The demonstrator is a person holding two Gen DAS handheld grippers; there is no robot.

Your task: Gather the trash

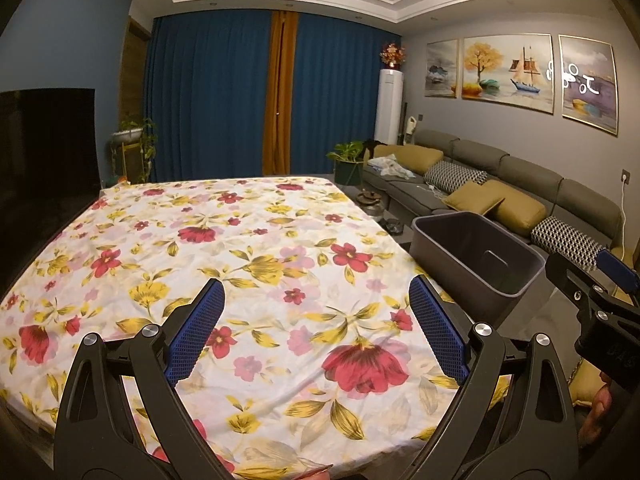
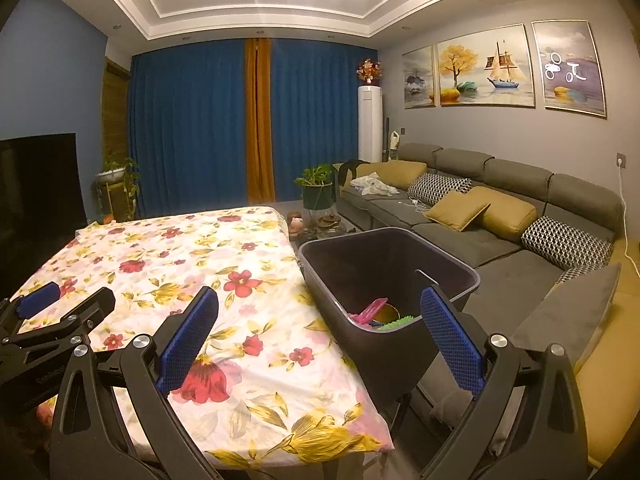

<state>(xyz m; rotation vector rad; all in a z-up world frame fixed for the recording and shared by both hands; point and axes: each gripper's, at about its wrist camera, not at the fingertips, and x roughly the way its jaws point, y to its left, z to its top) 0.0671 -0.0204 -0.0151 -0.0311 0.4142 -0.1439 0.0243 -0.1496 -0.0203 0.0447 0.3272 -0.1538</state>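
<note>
Over the tabletop [image 1: 224, 240] with its flower cloth, I hold both sets of fingers wide apart, and neither one holds anything. My left fingers [image 1: 316, 332] hang above the cloth near its close edge. My right fingers [image 2: 320, 340] point at the bin [image 2: 472, 280], which sits just beside the right edge of the tabletop.

I can see trash in the bin: a pink piece [image 2: 370, 310], something round and yellow [image 2: 390, 312] and something green [image 2: 396, 323] lie at the bottom. On the cloth I see no trash at all. The red and yellow spots there are only printed flowers.

So I think the job is nearly done, or done. To do this step well, I should look slowly over the whole cloth, and at the far edge too, because small bits can hide among the flowers. If I find a bit, I should come down straight on it, pinch only the bit and not the cloth, then carry it over the bin before I let go. The cloth is soft and could bunch up.
</note>
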